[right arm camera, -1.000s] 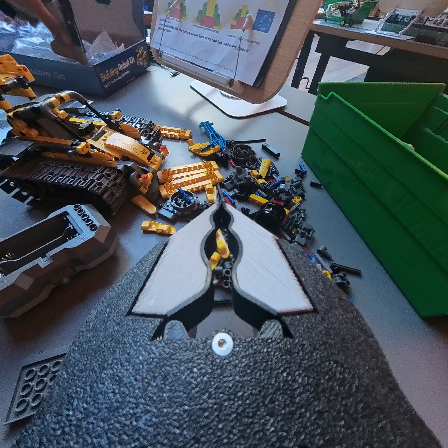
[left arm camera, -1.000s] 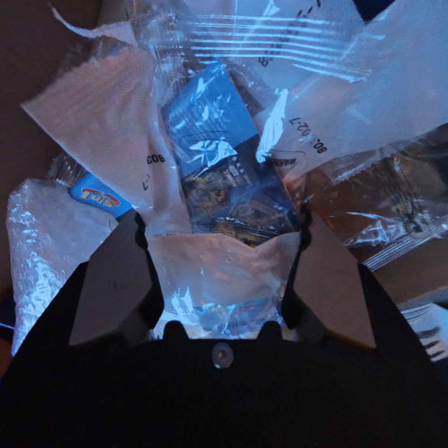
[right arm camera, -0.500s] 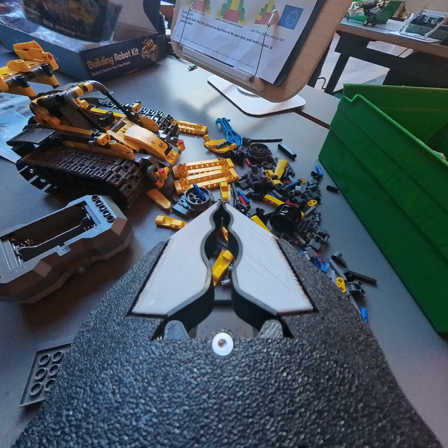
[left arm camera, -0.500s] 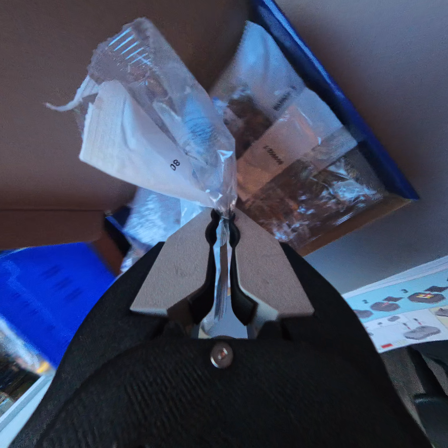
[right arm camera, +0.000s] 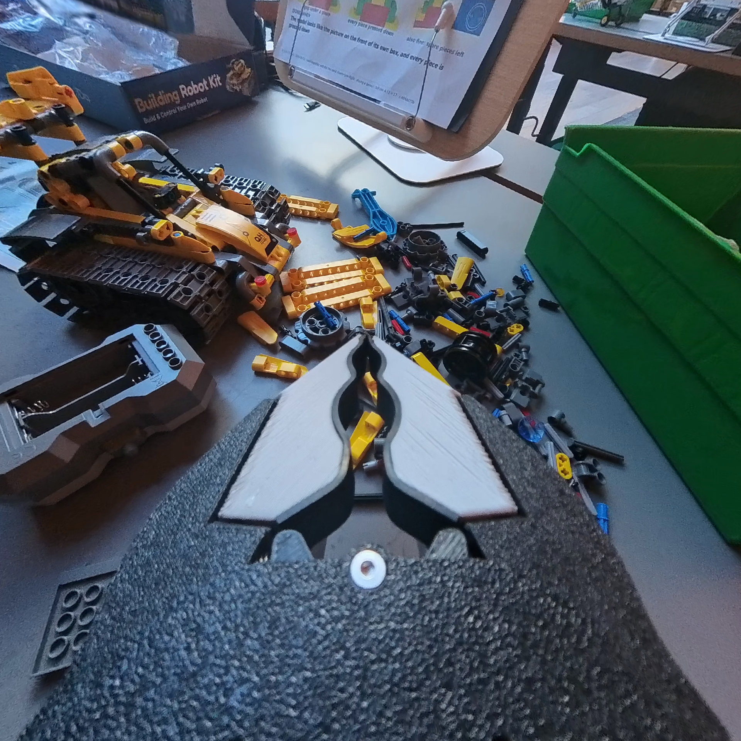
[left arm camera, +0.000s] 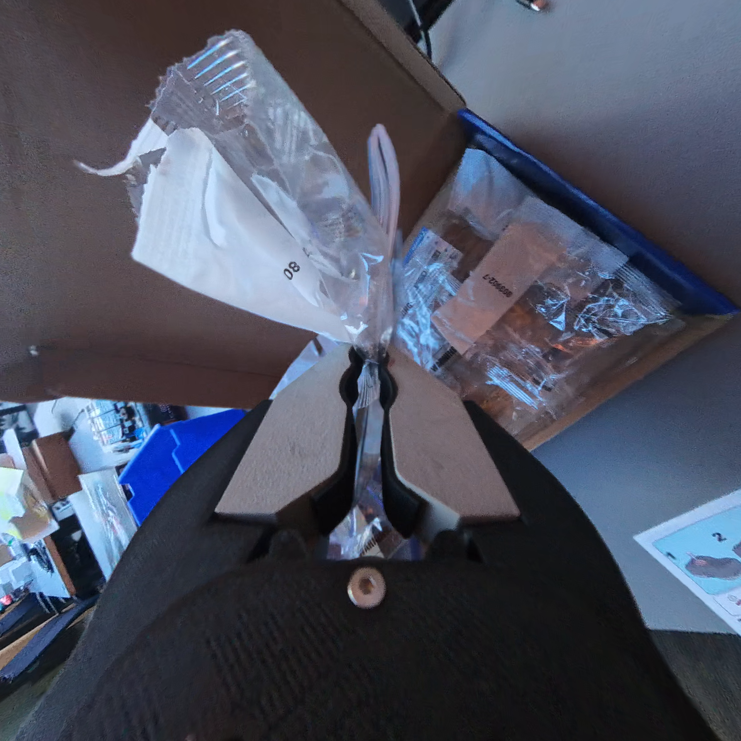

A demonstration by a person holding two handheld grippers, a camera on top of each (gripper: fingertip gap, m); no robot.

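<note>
Left gripper, fingers open a second ago, now pinches a torn clear plastic bag lifted clear of the open box at right — apparently empty; right gripper hovers closed, empty, over loose bricks on the desk.

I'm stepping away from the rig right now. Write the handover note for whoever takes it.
Left tongs: shut on a clear bag, pinched at its gathered end and held up above the open box. More bags lie in the box.
Right tongs: shut, holding nothing, low over the loose parts on the table.
Nearby: tracked model and battery case left of the parts, green bin on the right.
Done: one bag is out of the box.
Left: cannot tell; no task stated.
</note>
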